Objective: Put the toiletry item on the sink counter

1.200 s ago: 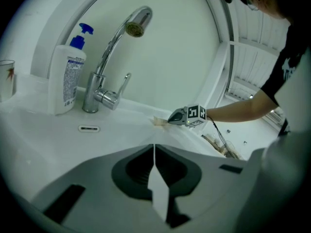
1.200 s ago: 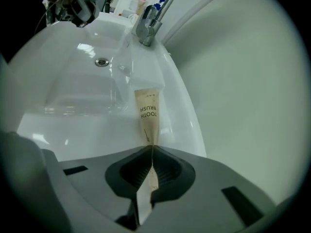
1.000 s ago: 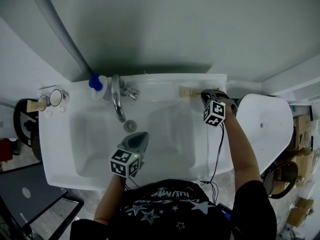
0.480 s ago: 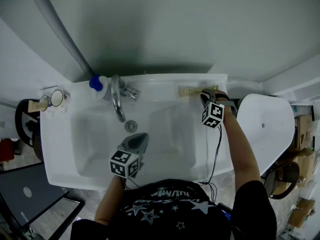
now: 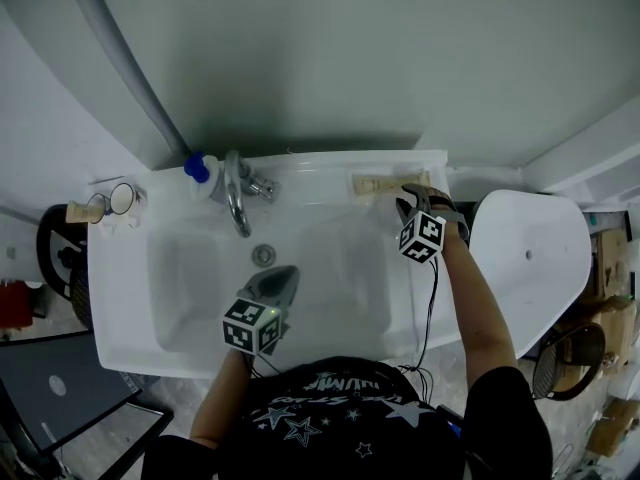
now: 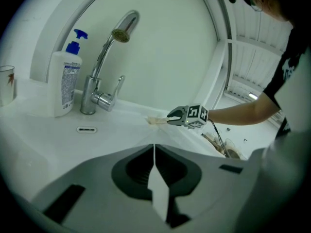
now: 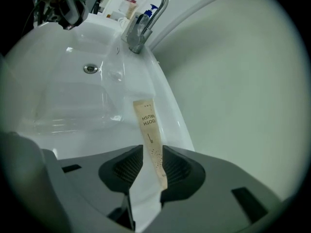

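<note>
Our right gripper (image 7: 148,168) just opened wide, leaving the toothbrush packet (image 7: 147,123) loose on the sink's (image 5: 300,168) back edge; we should probably retreat next.

1. The toothbrush packet (image 7: 148,130) is tan paper with dark brown print and a fine dotted pattern.
2. The sink (image 5: 120,298) is glossy white all over.
3. The faucet (image 5: 236,203) is bright chrome.
4. The bottle (image 6: 65,84) is white, with a blue pump and blue label print.
5. The left gripper (image 5: 284,274) has grey jaws and a cube of black-and-white square markers.
6. The shirt (image 5: 330,418) is black with white stars.
7. The wall (image 5: 350,58) is pale grey-green.
</note>
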`<state>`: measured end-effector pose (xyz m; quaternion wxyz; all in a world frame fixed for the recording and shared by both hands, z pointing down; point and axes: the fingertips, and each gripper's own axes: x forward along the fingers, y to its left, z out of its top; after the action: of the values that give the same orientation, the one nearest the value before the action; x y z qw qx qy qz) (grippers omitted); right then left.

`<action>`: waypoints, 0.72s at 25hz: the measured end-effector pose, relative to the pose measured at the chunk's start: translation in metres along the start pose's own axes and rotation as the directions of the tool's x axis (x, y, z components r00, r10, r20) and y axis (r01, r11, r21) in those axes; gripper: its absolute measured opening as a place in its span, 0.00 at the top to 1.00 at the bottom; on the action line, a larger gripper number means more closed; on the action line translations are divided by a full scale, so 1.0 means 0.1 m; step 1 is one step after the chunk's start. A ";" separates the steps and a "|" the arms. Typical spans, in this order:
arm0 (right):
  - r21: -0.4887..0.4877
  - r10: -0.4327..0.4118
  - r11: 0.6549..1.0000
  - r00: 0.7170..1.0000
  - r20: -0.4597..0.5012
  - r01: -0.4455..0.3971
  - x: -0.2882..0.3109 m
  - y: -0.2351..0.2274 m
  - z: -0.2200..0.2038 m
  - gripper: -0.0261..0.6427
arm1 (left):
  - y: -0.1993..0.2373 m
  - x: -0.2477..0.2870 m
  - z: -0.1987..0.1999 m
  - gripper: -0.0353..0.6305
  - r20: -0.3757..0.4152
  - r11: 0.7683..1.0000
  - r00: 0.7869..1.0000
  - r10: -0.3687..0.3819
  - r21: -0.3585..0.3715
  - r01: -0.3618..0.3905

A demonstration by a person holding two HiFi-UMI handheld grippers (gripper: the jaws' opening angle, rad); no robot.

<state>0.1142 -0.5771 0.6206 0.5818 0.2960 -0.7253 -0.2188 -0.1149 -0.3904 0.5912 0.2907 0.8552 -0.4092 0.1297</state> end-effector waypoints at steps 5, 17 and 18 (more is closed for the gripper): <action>0.226 -0.023 0.974 0.998 0.064 0.008 -0.30 0.08 0.08 0.76 | -0.14 -0.12 0.03 0.92 0.029 1.000 1.000 0.011 0.013 -0.011; 0.382 -0.045 0.924 0.985 0.164 -0.021 -0.96 0.46 0.17 0.84 | -0.60 -0.37 0.00 0.91 0.071 0.997 0.997 0.033 0.064 -0.037; 0.384 -0.045 0.923 0.984 0.171 -0.025 -1.02 0.50 0.18 0.85 | -0.66 -0.39 -0.01 0.92 0.074 0.997 0.997 0.032 0.069 -0.037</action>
<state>0.1033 -0.4713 0.5774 0.4449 0.3876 -0.8011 -0.1004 -0.0885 -0.3327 0.5486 0.2432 0.8618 -0.4294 0.1178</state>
